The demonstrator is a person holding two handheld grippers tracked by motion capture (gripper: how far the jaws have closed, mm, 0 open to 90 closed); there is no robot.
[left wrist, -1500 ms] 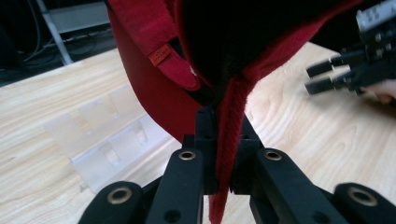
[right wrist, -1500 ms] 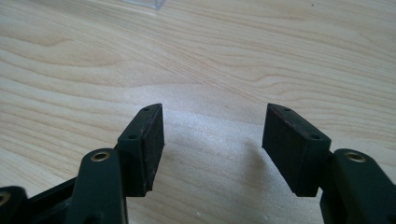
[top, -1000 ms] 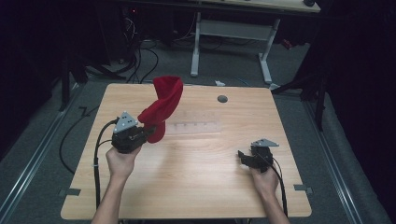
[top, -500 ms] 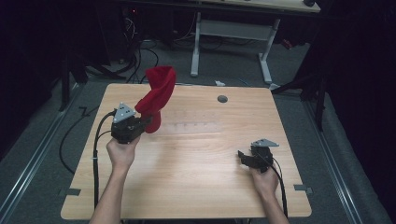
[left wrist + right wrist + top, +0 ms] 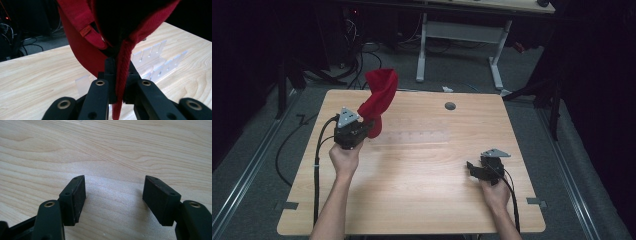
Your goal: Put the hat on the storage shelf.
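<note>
A red cap (image 5: 379, 100) stands lifted over the left half of the wooden table (image 5: 422, 200). My left gripper (image 5: 372, 128) is shut on its lower edge. In the left gripper view the red cap (image 5: 85, 47) hangs open above the jaws, and its thick seam is pinched at my left gripper (image 5: 117, 75); a small orange tag shows on its strap. My right gripper (image 5: 473, 169) rests low at the right of the table, jaws pointing left. In its own view my right gripper (image 5: 113, 195) is open over bare wood with nothing between the pads.
A clear slotted plastic rack (image 5: 414, 137) lies at mid-table, just right of the cap, and shows as clear rack (image 5: 155, 65) behind the left jaws. A round cable hole (image 5: 450, 106) sits near the far edge. A white-legged desk (image 5: 462, 35) stands beyond.
My left gripper has lifted and drawn the cap a little toward the far left, and the cap now stands more upright. The right gripper has stayed put.
</note>
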